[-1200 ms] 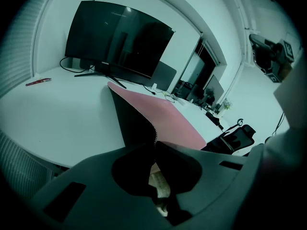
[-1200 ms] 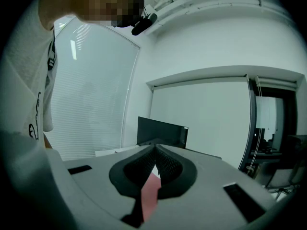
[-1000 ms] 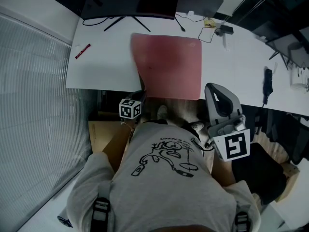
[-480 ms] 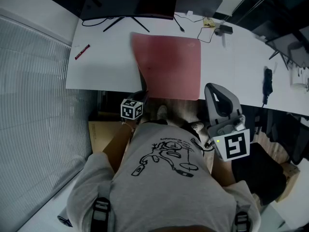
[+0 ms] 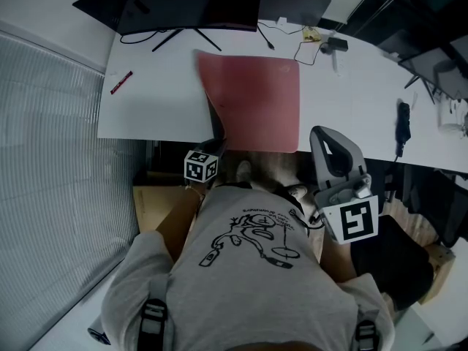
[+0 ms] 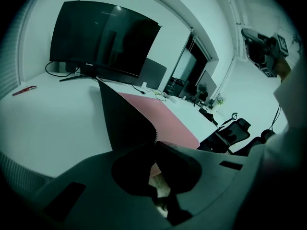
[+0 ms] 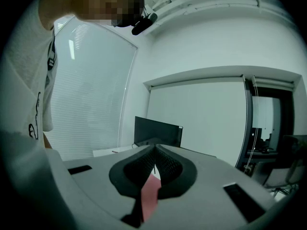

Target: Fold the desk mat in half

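**Left jaws pinch the mat's corner; right jaws closed on nothing**

The left gripper (image 6: 155, 145) has its jaws drawn nearly together on the near left corner of the pink desk mat (image 5: 259, 101). From that pinch the mat's left edge stands up off the white worktop (image 5: 153, 101), turning its dark underside (image 6: 125, 119) toward the gripper camera. The rest of the mat lies flat, pink face up, its near edge at the worktop's front edge.

The right gripper (image 7: 155, 150) has its ribbed jaws meeting at the tips with nothing between them. It is held off the worktop, just in front of the person's torso, well apart from the mat.

A dark monitor (image 5: 190, 2) stands at the far side of the worktop behind the mat. A red pen (image 5: 121, 82) lies far to the left.
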`<state>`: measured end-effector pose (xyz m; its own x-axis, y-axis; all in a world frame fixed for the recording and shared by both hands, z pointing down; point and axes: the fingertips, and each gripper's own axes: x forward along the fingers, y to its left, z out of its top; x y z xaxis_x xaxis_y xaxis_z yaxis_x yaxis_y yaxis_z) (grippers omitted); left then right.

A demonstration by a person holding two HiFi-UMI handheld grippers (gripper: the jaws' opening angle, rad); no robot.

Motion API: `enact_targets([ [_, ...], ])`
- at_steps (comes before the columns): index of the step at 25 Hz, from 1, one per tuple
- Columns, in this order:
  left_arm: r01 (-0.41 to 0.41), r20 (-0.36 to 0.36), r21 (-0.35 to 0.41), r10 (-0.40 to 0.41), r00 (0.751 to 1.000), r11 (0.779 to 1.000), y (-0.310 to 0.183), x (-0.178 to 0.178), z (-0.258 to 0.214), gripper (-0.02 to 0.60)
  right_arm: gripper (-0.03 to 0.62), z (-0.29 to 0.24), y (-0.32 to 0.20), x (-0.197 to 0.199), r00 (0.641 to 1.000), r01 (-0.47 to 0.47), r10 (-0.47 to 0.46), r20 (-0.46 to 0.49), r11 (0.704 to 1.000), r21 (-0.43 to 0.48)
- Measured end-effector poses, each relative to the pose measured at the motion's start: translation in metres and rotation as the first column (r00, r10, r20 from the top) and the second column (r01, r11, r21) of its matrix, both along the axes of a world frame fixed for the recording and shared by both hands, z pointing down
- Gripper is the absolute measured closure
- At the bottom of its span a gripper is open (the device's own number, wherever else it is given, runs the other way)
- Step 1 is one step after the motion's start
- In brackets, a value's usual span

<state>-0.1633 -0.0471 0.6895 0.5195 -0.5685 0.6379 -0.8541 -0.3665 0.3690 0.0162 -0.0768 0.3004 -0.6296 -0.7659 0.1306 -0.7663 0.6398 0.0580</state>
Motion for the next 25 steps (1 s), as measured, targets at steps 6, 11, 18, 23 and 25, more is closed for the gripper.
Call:
enact_targets([
  [6,-0.022,0.001,0.001,0.022,1.000,1.000,-0.002,0.012,-0.001,0.549,0.585,0.000,-0.003,0.009,1.000,-0.007,0.007,0.001,1.000,-0.001],
  [11,-0.033,0.003,0.001,0.033,0.999,0.999,-0.004,0.021,-0.002,0.549,0.585,-0.001,-0.004,0.016,1.000,-0.012,0.012,0.001,1.000,0.001],
  [18,-0.051,0.004,0.002,0.051,0.999,0.999,-0.006,0.033,-0.002,0.549,0.586,-0.001,-0.008,0.025,1.000,-0.017,0.017,0.006,1.000,0.000],
  [23,-0.065,0.007,-0.001,0.065,0.998,0.998,-0.007,0.041,-0.003,0.549,0.585,-0.001,-0.010,0.031,1.000,-0.017,0.017,0.008,1.000,0.000],
  [25,-0.067,0.007,-0.002,0.067,0.998,0.998,-0.008,0.044,-0.003,0.549,0.586,-0.001,-0.011,0.033,1.000,-0.018,0.018,0.008,1.000,-0.001],
])
